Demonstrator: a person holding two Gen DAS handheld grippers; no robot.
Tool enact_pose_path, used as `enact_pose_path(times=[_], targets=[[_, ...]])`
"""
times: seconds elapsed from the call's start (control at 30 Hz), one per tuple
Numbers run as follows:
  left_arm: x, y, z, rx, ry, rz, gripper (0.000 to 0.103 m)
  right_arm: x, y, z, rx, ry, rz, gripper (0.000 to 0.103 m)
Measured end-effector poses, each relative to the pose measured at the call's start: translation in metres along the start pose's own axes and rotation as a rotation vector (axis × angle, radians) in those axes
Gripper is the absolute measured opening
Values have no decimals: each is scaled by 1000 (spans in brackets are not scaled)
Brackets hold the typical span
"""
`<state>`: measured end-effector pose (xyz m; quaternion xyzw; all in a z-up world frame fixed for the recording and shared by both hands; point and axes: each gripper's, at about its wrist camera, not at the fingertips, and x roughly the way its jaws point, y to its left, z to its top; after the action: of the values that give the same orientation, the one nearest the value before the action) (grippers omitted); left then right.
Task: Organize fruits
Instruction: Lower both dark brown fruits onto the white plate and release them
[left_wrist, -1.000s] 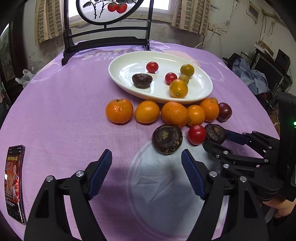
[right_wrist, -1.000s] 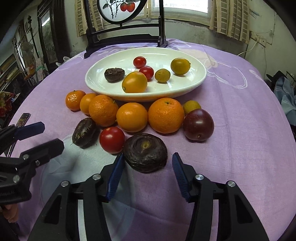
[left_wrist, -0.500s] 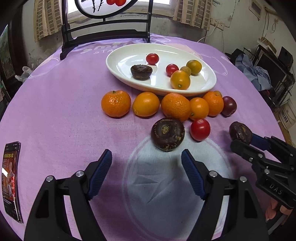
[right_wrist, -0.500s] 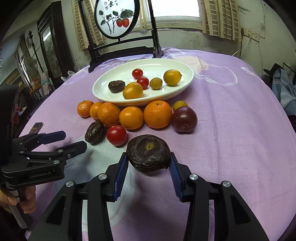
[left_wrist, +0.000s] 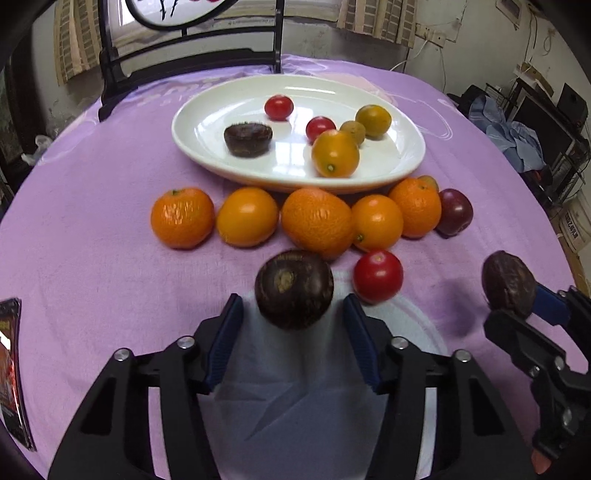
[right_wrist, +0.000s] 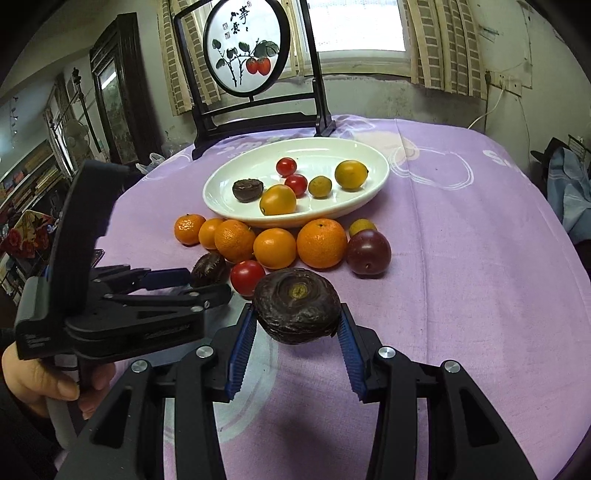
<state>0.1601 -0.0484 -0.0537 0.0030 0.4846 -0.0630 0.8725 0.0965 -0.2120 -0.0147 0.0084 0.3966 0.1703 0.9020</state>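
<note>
A white oval plate holds two cherry tomatoes, several yellow fruits and a dark fruit half. In front of it lie a row of oranges, a red tomato and a purple plum. A dark wrinkled passion fruit sits on the cloth between the fingertips of my left gripper. Its jaws are closing, with thin gaps still showing beside the fruit. My right gripper is shut on a second dark passion fruit and holds it above the cloth.
A phone lies at the table's left edge. A dark wooden screen stand stands behind the plate. A person's hand grips the left tool. The round table with its purple cloth drops off on the right.
My left gripper moved forward to the dark fruit and its jaws narrowed around it. My right gripper closed on its fruit and lifted it off the cloth.
</note>
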Motion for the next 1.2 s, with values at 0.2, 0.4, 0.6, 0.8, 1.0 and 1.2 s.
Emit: enact_pose_path(times=[0.2, 0.4, 0.6, 0.8, 1.0, 1.2], targets=[[-9, -4, -1, 35, -25, -6, 40, 2, -5, -1, 10, 8, 6, 45], [-42, -6, -13, 102, -68, -18, 40, -2, -2, 0, 5, -17, 25, 45], [-79, 0, 19, 121, -151, -57, 40, -23, 5, 39, -33, -75, 16, 45], [-64, 9, 69, 94, -176, -39, 40, -6, 13, 88, -100, -115, -38, 45], [-6, 27, 106, 20, -96, -36, 40, 56, 1, 102, -89, -19, -61, 45], [30, 28, 133, 5, -69, -14, 40, 92, -11, 107, -69, 43, -71, 46]])
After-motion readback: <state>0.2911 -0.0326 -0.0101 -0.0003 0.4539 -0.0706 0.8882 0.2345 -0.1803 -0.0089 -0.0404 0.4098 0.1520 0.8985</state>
